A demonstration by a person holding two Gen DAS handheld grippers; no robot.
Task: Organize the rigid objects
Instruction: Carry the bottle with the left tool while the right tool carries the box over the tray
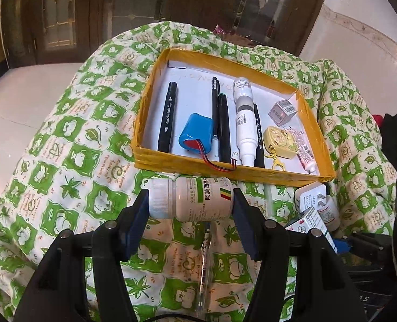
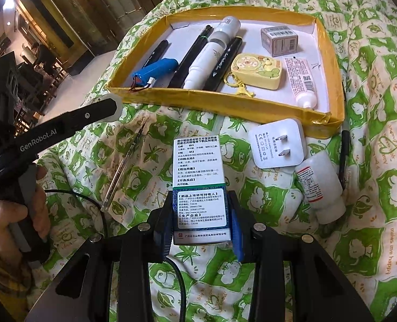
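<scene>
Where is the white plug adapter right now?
Right wrist view: the plug adapter lies on the quilt just outside the yellow tray, near its right corner, beside a small white bottle.

You have a bed under a green-and-cream quilt [image 2: 265, 196] printed with leaves. On it lies a shallow yellow-taped cardboard tray [image 2: 332, 61] at the far side. In front of the tray, a white plug adapter [image 2: 277, 143] touches a small white bottle [image 2: 320, 185] lying on its side, and a clear pen [image 2: 123, 170] lies well to their left.
</scene>
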